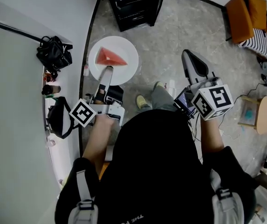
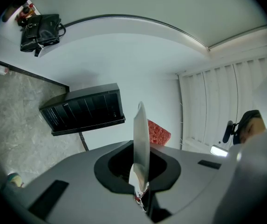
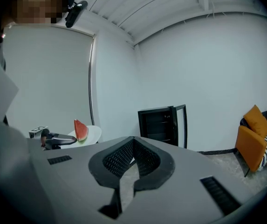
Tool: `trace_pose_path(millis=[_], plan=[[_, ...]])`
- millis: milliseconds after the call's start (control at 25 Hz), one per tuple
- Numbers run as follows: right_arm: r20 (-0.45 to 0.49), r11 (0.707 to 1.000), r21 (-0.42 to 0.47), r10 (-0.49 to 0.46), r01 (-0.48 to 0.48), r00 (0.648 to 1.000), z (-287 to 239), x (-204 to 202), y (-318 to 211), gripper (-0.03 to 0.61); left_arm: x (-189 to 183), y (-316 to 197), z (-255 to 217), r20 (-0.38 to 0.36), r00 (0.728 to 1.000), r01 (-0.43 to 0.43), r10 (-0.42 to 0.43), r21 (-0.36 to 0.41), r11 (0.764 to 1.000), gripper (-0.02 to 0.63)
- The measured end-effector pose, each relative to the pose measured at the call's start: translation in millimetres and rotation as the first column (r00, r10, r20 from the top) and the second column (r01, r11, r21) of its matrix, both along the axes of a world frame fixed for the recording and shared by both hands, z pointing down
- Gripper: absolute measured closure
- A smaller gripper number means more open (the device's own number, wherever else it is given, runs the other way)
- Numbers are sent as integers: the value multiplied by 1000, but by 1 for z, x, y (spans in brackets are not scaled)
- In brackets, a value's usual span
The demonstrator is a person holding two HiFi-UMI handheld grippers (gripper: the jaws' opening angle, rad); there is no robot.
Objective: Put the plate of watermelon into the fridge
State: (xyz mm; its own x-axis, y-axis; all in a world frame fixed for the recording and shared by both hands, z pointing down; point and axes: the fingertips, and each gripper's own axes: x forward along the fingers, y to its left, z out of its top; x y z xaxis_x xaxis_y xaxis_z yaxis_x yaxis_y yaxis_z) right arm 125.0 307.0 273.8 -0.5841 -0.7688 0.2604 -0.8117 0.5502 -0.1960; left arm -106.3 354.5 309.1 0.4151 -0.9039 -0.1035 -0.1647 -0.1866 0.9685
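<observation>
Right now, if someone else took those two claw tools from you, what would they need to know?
Left gripper: shut on the rim of the plate, holding it in the air.
Right gripper: shut, empty.
Things: the watermelon slice lies on the plate; the fridge stands just ahead, and its door looks open.
Done: the plate is in hand, still short of the fridge.
Left: carry it in, set it on a shelf, let go.

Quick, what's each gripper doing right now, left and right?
Left gripper: jaws closed on the rim of the plate carrying the watermelon.
Right gripper: jaws closed, holding nothing.
</observation>
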Motion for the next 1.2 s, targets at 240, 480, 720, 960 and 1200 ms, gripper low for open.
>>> trace_pose_path(millis=[240,480,720,960,1200], plan=[[-20,1000,9,13,-13,1000,-3,-8,21,569,-11,14,-1,-12,1000,-7,8,16,1000,598],[-16,1000,16,11,-11,1000,-1,3,9,569,0,-1,-4,-4,1000,-16,16,29,999,598],[-13,999,36,11,-11,1000,-6,-4,5,569,-4,-2,-8,-6,1000,-16,16,51,999,598],[-17,999,47,11,-10,1000,-9,-9,-2,569,-8,-11,-10,-6,1000,-13,13,64,998,598],[-14,999,48,16,-15,1000,-7,-5,-17,569,-7,-23,-10,-3,1000,-11,11,66,998,598]])
